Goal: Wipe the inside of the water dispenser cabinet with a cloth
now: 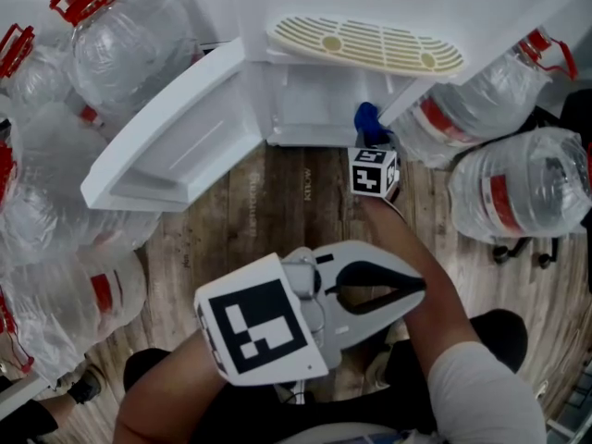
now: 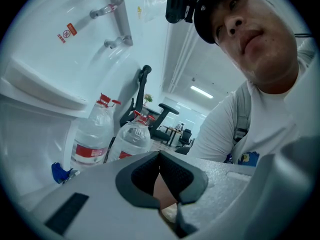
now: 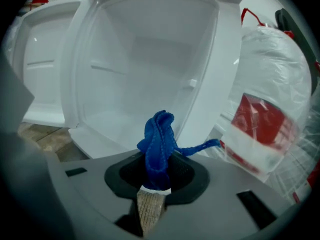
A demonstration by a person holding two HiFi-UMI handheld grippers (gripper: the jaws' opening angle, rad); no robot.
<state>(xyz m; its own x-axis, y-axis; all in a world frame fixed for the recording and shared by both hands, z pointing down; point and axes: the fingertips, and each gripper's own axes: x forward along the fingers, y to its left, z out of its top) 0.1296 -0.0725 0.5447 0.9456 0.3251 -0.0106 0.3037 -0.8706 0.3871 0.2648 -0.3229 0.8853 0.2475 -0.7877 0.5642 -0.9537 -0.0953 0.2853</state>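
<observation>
Close to the body, L tongs (image 1: pixel 418 289) (image 2: pixel 160 160) are shut w/ nothing between them, held over the wood floor (image 1: pixel 277 213). Farther out, R tongs (image 3: pixel 156 180) are clamped on the blue cloth (image 3: pixel 159 143) (image 1: pixel 368 123), which sits at the front lip of the open cabinet (image 3: pixel 142 59) (image 1: pixel 310 109), right side. Its door (image 1: pixel 176 146) is swung out left, w/ big water bottles (image 1: pixel 518 188) on the floor either side.

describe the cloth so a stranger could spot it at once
Find the white cabinet standing open among big clear water bottles. At its opening's right edge, the right gripper has its jaws shut on the cloth. It alone is bright blue amid white and clear plastic.
</observation>
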